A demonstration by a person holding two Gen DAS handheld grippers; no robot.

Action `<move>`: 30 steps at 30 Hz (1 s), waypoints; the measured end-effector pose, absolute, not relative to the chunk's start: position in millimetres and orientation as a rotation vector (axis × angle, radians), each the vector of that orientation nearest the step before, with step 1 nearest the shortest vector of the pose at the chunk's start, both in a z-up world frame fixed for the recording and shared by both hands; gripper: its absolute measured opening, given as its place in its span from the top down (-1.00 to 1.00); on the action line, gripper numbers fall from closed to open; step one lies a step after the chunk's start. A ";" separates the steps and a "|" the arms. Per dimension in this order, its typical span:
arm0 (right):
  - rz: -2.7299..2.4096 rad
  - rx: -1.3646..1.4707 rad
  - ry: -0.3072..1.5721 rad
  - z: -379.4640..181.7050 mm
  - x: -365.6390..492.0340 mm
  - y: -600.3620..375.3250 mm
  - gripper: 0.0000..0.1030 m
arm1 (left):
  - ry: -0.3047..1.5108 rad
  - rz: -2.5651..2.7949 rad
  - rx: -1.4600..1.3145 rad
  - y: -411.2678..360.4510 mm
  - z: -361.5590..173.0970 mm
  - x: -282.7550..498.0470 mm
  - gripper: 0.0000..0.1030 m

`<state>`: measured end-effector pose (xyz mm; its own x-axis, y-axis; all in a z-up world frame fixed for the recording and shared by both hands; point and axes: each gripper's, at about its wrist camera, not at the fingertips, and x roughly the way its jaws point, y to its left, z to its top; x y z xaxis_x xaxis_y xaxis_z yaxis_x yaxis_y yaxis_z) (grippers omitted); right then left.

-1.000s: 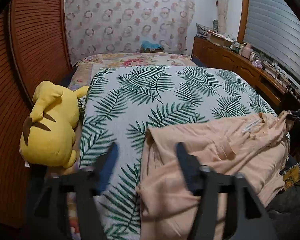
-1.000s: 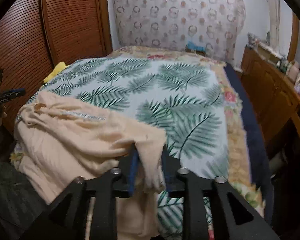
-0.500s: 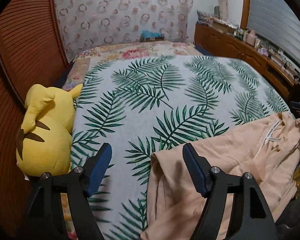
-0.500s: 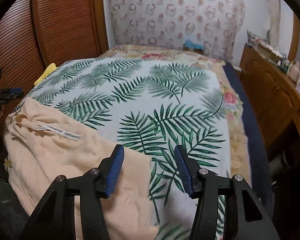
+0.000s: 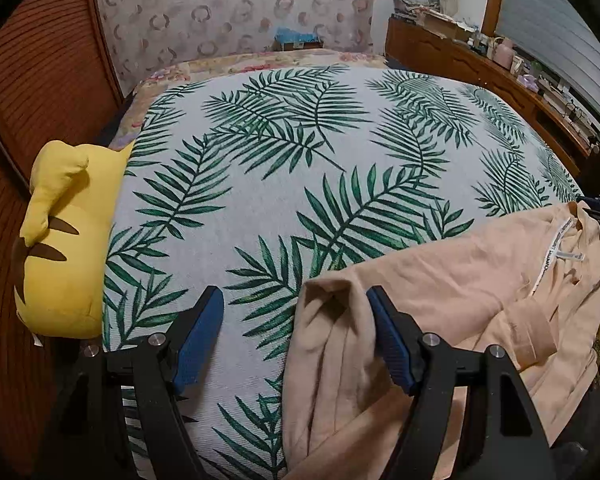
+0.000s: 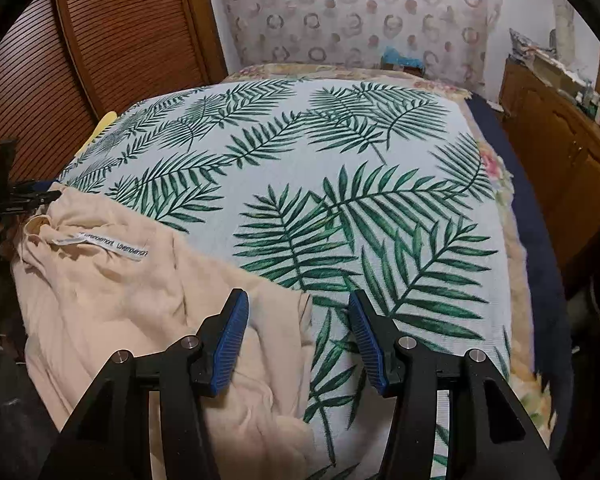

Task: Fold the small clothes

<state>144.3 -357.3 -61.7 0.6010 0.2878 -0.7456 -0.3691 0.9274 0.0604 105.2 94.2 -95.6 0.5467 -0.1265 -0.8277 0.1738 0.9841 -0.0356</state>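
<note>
Left hand-held gripper (image 5: 296, 336): jaws spread wide, nothing pinched; one blue pad (image 5: 388, 344) touches a bunched corner of the peach garment (image 5: 452, 292). Right hand-held gripper (image 6: 298, 336): likewise spread and empty, straddling the garment's opposite corner. The garment lies crumpled along the near edge of the bed (image 5: 300, 160), label (image 6: 114, 246) exposed. Judged light, soft and limp; it will sag and crease. Best gripped at corners or hem, through both layers.

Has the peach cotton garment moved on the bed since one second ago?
Yes. The peach cotton garment slid toward the bed's near edge: more of the palm-leaf bedspread shows beyond it, and both open grippers hold nothing.
</note>
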 end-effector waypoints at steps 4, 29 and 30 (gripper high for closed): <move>0.385 -0.110 0.854 -60.9 144.3 -355.3 -0.05 | 0.976 -0.178 0.057 92.5 -94.7 105.5 -0.44; 0.496 -0.130 0.633 20.3 71.7 -337.6 0.80 | 0.607 -0.277 -0.081 91.2 14.9 23.3 0.82; 0.496 -0.141 0.600 32.6 63.9 -337.0 0.80 | 0.582 -0.274 -0.085 91.3 22.7 19.4 0.82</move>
